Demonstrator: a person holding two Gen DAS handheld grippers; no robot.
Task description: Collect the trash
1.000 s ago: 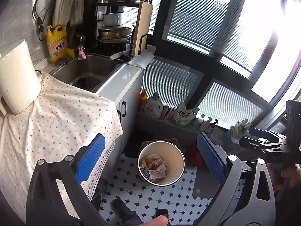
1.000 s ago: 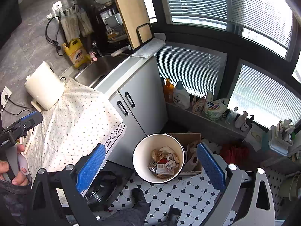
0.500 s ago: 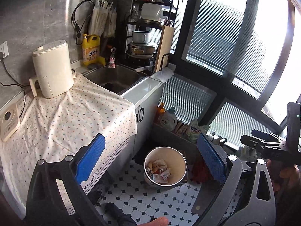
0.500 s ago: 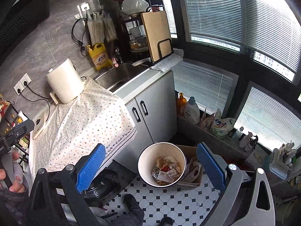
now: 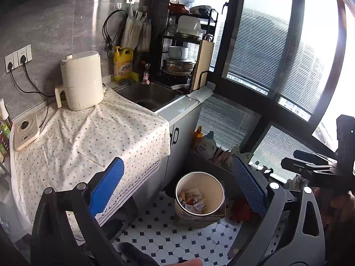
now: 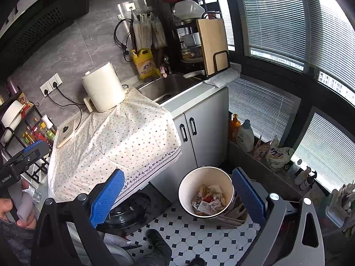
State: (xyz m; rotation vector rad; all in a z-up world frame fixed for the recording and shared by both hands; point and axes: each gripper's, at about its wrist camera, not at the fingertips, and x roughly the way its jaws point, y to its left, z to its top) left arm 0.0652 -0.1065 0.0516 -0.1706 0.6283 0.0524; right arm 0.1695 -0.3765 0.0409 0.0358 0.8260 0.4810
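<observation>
upright trash bin (image 6: 206, 191), mouth up

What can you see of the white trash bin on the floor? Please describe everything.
The trash bin is a round, cream-white bucket with a thin dark rim, standing upright and open on the black-and-white tiled floor in front of the grey cabinet. It is partly filled with crumpled wrappers and paper. A cardboard box lies against its base. Neither gripper touches it.

Shoe (image 6: 159, 242) partly cut off; bin's (image 6: 184, 190) base hidden.
</observation>
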